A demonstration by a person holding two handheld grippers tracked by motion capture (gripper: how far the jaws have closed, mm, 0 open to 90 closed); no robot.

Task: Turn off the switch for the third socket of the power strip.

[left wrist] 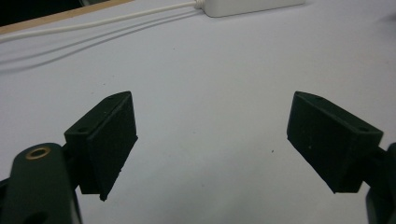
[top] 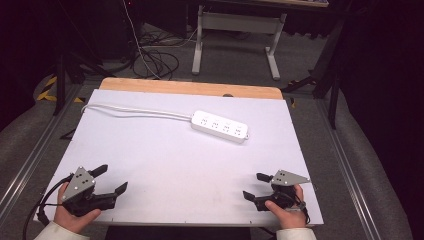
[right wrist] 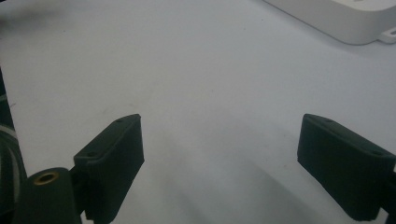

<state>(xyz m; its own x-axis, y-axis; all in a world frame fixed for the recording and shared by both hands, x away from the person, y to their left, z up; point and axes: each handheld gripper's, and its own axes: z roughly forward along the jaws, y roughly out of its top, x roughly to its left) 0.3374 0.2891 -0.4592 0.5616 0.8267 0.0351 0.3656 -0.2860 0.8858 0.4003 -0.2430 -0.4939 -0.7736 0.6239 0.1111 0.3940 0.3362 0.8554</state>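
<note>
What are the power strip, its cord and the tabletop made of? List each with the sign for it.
Power strip: looks like smooth white moulded plastic, with rounded edges and a faint sheen.
Cord: likely white rubbery or plastic sheathing; it lies in soft curves.
Tabletop: matte white board or laminate, probably over wood, judging by the bare wood-coloured strip along the far edge.
</note>
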